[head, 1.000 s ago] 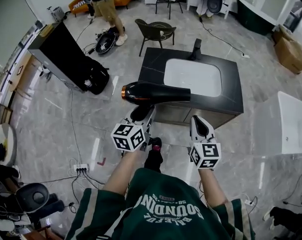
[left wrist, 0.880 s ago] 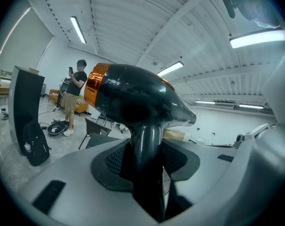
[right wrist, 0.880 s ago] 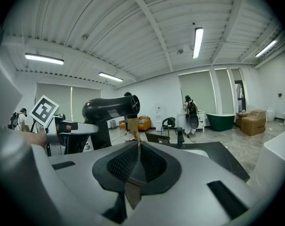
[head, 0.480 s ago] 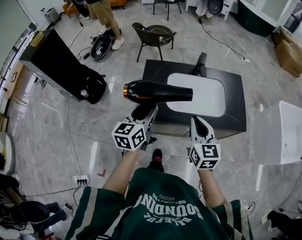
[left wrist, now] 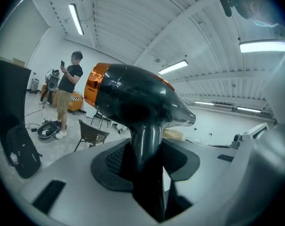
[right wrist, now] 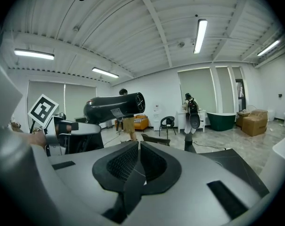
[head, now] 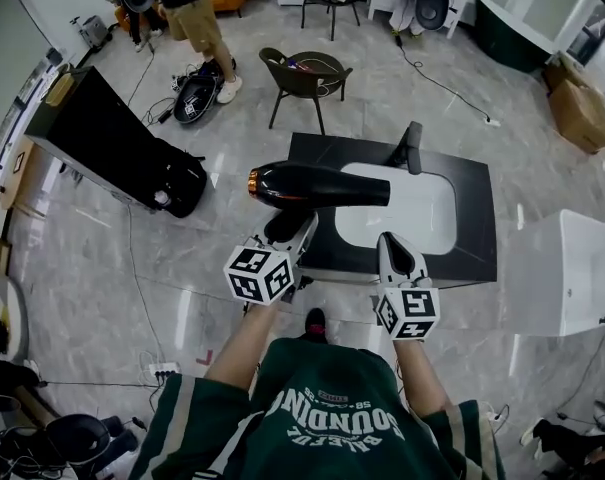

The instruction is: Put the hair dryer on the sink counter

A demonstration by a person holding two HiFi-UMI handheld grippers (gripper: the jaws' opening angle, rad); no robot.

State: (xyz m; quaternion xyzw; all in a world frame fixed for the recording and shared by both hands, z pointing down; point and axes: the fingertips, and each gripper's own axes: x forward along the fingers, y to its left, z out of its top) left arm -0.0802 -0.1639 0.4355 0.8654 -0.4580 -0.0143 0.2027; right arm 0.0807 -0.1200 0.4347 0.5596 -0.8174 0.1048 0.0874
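Near: my left gripper (head: 285,230) grips the handle of the glossy black hair dryer with a copper-orange rear ring (head: 317,185) and holds it aloft. My right gripper (head: 394,252) is pinched together, empty. Beyond is the dark stone sink counter (head: 474,230). Best plan: lower slowly onto bare slab beside the white rectangular basin (head: 402,208), lay the barrel flat, then release.

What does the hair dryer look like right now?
The hair dryer is shiny black, plastic by its look, with an orange ring at the end on the person's left. It is held up in the air, barrel level, over the dark sink counter. Its handle points down between the fingers of the left gripper, which squeeze it. Nothing else touches it.
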